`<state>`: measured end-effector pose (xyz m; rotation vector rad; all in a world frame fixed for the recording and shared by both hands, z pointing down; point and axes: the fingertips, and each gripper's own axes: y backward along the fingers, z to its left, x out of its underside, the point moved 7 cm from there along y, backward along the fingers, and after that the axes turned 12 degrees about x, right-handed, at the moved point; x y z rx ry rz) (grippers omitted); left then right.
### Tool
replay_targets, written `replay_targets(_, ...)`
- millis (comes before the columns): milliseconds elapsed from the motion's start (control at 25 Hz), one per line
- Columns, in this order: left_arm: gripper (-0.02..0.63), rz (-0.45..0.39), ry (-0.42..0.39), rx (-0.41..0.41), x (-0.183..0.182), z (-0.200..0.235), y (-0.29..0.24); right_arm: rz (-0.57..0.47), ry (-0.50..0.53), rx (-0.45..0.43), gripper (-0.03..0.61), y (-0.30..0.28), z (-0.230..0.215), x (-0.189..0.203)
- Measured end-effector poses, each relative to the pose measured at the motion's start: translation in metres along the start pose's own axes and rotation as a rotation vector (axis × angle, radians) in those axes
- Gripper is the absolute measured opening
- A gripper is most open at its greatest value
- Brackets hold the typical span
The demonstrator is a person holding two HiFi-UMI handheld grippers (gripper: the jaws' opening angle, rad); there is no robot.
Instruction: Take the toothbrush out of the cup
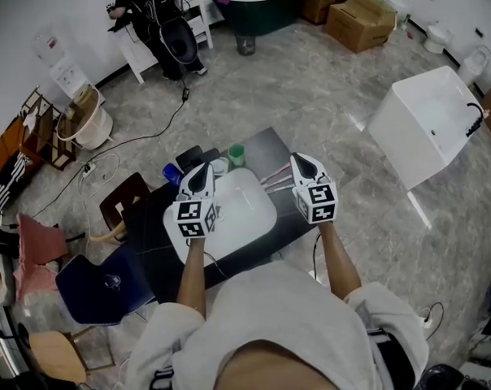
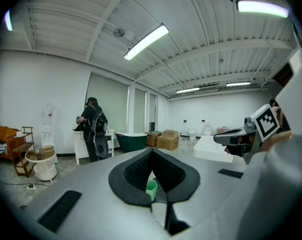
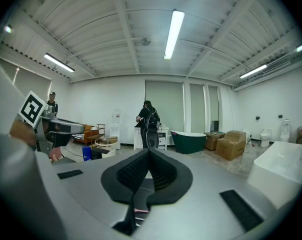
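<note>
Both my claws pinched shut, holding nothing.
My left gripper [image 1: 202, 171] and right gripper [image 1: 301, 162] hovered over the white rounded basin [image 1: 249, 210]. Thin pink sticks [image 1: 275, 183], possibly the toothbrush, lay right of the basin. Farther back, at upper centre, stood the small green plastic cup [image 1: 236, 154]. Reaching in with shut jaws risked toppling it.

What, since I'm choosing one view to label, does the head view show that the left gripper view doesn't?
Only the head view: the left gripper seen from outside, and the blue chair behind the person. Only the left gripper view: the ceiling light and its own jaws, closed on nothing. Both: the green cup, the right gripper, the dark green bathtub.
</note>
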<state>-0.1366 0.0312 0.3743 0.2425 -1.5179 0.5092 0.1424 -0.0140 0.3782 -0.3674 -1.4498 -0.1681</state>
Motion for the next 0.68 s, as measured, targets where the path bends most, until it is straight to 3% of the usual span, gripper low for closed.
replay_targets(680,0.025,0.005,-0.005,0.009,0.0033,0.0008,-0.0027,0.002,0.018,-0.003,0.012,-0.0041,0.0038,0.0035)
